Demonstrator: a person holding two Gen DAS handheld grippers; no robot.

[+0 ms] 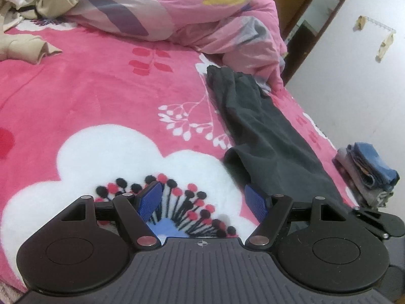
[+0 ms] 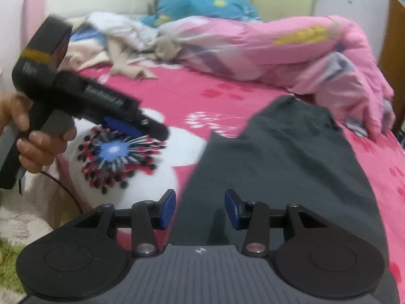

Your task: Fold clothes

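A dark grey garment [image 1: 265,126] lies as a long strip along the right side of the pink flowered bedspread [image 1: 88,88]. My left gripper [image 1: 203,195] is open over the big white flower print, just left of the garment's near end, with nothing between its blue pads. In the right wrist view the garment [image 2: 291,164] spreads out below and ahead of my right gripper [image 2: 200,202]. That gripper is open, its pads apart above the garment's near edge and gripping nothing. A hand [image 2: 38,147] holds the left gripper [image 2: 149,129] at the left.
A bunched pink quilt [image 1: 189,12] fills the far side of the bed. Loose beige and white clothes [image 1: 30,7] lie at the far left. A small folded stack of blue and grey clothes [image 1: 367,174] sits at the bed's right edge. A wooden door frame [image 1: 311,12] stands beyond.
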